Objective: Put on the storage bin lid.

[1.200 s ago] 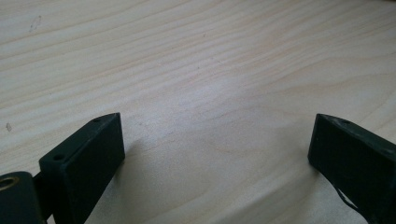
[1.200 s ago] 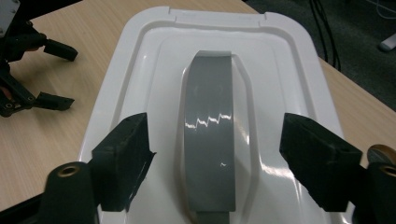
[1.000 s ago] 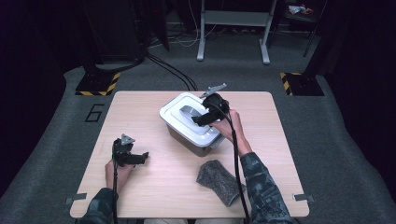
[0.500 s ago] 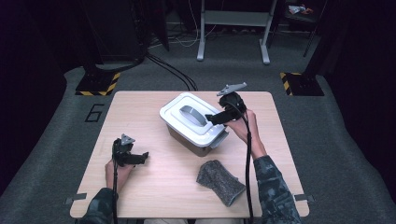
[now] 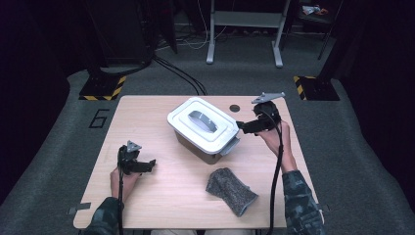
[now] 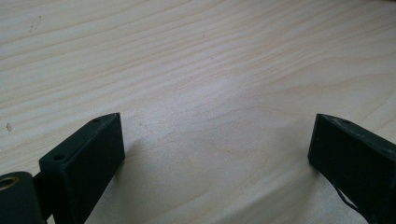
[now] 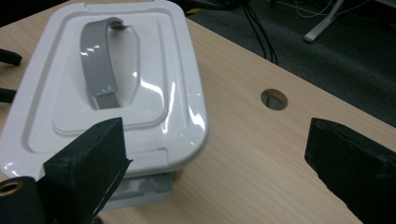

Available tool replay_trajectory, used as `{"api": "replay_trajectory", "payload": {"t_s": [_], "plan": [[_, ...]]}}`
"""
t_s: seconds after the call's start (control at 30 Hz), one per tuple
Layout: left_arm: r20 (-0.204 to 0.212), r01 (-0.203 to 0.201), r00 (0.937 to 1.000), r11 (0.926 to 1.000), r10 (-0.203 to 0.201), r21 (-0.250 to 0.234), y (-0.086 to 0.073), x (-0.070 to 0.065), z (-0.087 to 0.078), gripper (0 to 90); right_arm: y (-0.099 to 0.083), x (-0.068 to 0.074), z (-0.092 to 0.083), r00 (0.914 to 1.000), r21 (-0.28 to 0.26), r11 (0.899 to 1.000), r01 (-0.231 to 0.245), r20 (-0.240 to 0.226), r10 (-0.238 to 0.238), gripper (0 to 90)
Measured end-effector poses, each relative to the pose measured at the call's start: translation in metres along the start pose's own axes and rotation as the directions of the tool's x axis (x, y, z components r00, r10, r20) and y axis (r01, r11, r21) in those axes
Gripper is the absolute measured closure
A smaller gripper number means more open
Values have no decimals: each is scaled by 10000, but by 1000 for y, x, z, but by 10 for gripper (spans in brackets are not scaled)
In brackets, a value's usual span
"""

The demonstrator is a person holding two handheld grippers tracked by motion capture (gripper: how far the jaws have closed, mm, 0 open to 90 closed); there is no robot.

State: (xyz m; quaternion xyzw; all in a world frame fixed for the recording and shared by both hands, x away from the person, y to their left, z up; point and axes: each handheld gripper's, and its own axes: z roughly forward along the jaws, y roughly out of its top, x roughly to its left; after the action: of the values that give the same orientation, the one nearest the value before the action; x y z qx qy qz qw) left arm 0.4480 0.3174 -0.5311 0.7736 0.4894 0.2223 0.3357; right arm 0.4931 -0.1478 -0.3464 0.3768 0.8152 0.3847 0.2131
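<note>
Right gripper view has my right gripper (image 7: 219, 154) with jaws spread wide, just opened further, nothing between them; the box (image 7: 107, 88) sits just ahead and left, lid on, its latch (image 7: 140, 186) beside my left jaw. I judge the latch is next. My left gripper (image 5: 139, 165) rests open, well apart.

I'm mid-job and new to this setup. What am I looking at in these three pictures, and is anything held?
No robot arm here: a person holds a two-jaw tool in each hand. The high view looks down on the wooden table. On it stand a white lidded box with a grey handle, and a grey cloth lies nearer the person. The other two pictures come from cameras riding on each tool. The left gripper rests open over bare wood. The right gripper, beside the box, has just been opening its jaws; nothing is between them.
</note>
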Motion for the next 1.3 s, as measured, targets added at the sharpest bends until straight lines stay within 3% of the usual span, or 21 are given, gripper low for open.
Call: {"api": "replay_trajectory", "payload": {"t_s": [0.3, 0.57, 0.87, 1.03, 1.27, 1.3], "plan": [[-16, 2, 10000, 10000, -2, 3, 0, 0, 0, 33, -38, -29, -15, 9952, 83, 9973, -726, 667, 719, 43], [-30, -35, 10000, 10000, 35, 73, 0, 0, -1, 33, -75, -42, -14, 9860, 482, 9910, -1248, 1177, 1184, 42], [-19, -40, 10000, 10000, 41, 74, 0, 0, 0, 33, -111, -49, -4, 9762, 814, 9816, -1730, 1462, 1599, 44], [-19, -24, 10000, 10000, 24, 63, 0, 0, 0, 33, -133, -47, 1, 9685, 1032, 9741, -2012, 1697, 1821, 46], [-11, -26, 10000, 10000, 26, 41, 0, 0, 0, 33, -163, -37, 12, 9654, 1522, 9642, -2171, 1799, 1889, 47], [-21, 3, 10000, 10000, -3, 3, 0, 0, 0, 33, -168, -37, 13, 9664, 1474, 9669, -2081, 1834, 1801, 47]]}}
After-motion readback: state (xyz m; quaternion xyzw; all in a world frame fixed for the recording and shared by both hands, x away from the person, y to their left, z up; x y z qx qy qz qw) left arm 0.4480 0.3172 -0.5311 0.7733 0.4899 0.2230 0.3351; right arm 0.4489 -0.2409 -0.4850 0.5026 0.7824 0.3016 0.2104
